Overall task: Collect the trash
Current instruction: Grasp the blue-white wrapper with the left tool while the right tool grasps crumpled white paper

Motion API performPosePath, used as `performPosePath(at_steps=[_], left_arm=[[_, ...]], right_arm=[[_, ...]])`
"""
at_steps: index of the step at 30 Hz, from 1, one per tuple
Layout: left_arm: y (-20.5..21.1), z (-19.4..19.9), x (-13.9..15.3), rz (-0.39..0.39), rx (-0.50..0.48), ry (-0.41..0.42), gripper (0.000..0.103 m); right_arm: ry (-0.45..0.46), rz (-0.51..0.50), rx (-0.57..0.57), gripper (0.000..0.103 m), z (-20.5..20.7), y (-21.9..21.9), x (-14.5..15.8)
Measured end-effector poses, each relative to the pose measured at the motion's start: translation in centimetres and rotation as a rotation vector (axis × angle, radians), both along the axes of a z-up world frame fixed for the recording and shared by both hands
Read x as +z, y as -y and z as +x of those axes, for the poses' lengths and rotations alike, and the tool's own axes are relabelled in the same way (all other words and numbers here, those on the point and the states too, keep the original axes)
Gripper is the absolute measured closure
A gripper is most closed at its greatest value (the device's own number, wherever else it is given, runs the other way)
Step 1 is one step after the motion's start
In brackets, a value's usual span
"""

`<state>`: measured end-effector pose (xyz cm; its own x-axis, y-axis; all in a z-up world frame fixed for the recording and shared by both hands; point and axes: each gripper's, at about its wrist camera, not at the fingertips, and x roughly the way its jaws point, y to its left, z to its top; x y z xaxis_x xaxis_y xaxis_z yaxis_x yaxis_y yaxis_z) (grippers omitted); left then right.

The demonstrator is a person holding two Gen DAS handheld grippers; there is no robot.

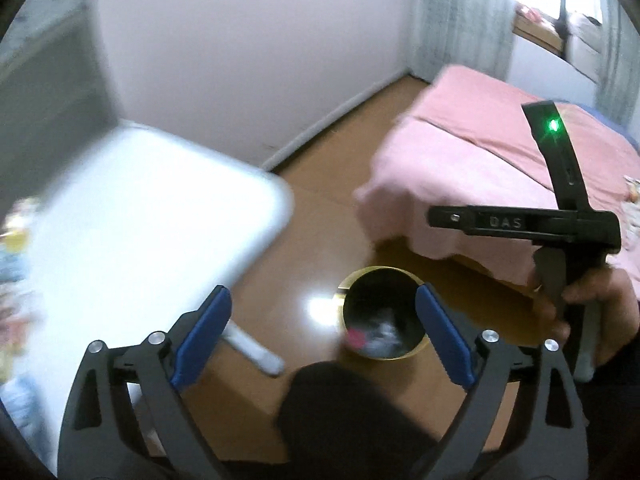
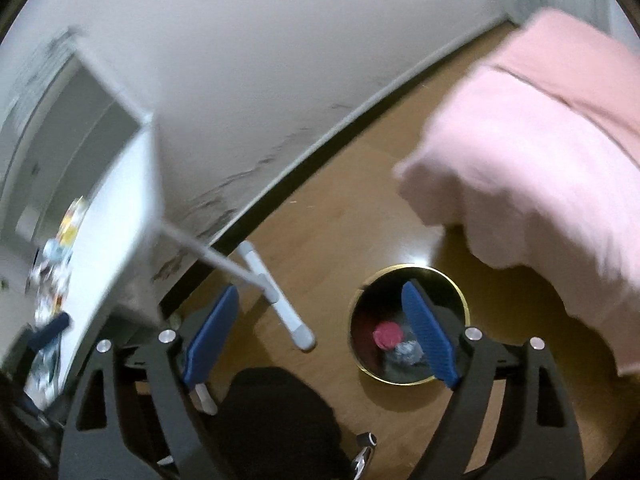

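A round black bin with a brass rim (image 1: 362, 276) (image 2: 464, 292) stands on the wooden floor below both grippers. Inside lie a pink piece (image 1: 357, 338) (image 2: 387, 336) and crumpled grey-white trash (image 1: 386, 330) (image 2: 408, 354). My left gripper (image 1: 323, 312) hangs above the bin, blue pads wide apart and nothing between them. My right gripper (image 2: 320, 320) is likewise open and empty above the floor, its right pad over the bin's mouth. In the left wrist view the right gripper's black body (image 1: 560, 224) shows at the right, held by a hand (image 1: 600, 304).
A white folding table (image 1: 140, 232) (image 2: 116, 216) stands at the left with colourful wrappers (image 2: 60, 248) on it; its white leg (image 2: 276, 296) reaches the floor near the bin. A pink-covered bed (image 1: 480, 168) (image 2: 540, 152) fills the right. A white wall lies behind.
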<state>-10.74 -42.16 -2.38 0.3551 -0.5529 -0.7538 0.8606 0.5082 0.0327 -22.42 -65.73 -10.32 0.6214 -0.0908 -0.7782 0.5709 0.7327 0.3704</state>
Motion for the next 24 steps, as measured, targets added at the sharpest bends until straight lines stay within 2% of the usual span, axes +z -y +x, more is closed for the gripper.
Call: performPosePath(at_steps=[6,11,15,23,24], left_arm=[[-13.8,3.6,5.1,0.012,0.167,0.154,0.008],[-22.1,6.1,5.7,0.106,0.229,0.261,0.007],[-25.6,7.7,4.2,0.147,0.217,0.238,0.007],[-27.7,12.0,-0.3,0.173,0.247,0.135,0.007],[-27.8,12.2,-0.5,0.165,0.246,0.125,0.011]], right_arm=[[0.048,-0.059,0.213,0.017,4.7,-9.0,4.1],[0.069,-0.088,0.366,0.017,7.8,-15.7,6.1],[0.074,-0.106,0.457,0.017,9.9,-19.8,7.0],[0.057,-0.146,0.574,0.017,12.9,-26.2,7.4],[0.054,-0.153,0.588,0.017,13.3,-27.0,7.5]])
